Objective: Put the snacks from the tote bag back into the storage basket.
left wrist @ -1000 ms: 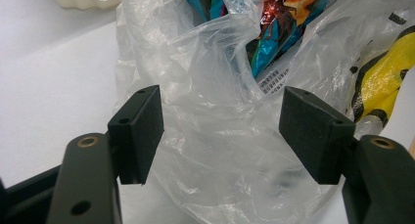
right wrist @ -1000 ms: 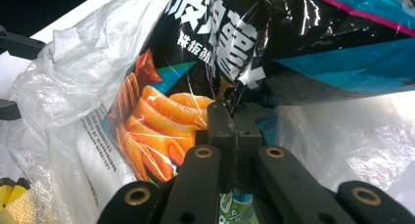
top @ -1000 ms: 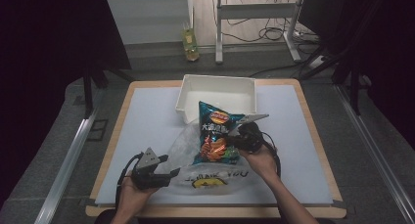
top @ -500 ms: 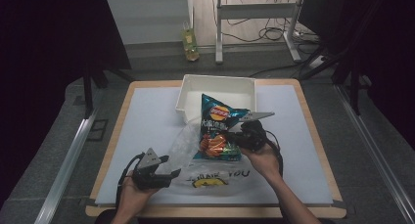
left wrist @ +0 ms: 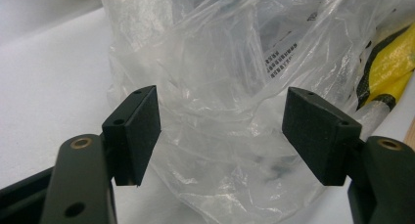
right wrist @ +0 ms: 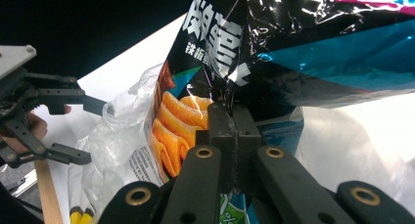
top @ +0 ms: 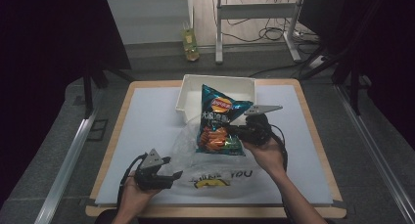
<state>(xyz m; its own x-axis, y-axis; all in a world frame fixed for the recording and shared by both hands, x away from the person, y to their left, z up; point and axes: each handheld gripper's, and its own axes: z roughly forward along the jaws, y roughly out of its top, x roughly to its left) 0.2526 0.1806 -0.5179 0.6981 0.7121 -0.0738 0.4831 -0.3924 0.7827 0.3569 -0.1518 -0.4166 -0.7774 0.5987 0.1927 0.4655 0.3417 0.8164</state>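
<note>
From the high view, the right gripper (top: 241, 131) pinches the chip bag (top: 220, 120) upright over the clear plastic bag (top: 188, 148), just before the white bin (top: 191, 94) at the worktop's (top: 147, 111) far edge. The left gripper (top: 172, 176) waits near the front edge. In the left gripper view, its jaws stand apart, the plastic bag between them, untouched. In the right gripper view, closed jaws clamp the chip bag's edge.

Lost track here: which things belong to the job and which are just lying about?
In the job:
- chip bag, pinched by the right hand-held gripper
- clear plastic bag, between the open left hand-held gripper jaws

Lying about:
- white bin
- bottle on the floor
</note>
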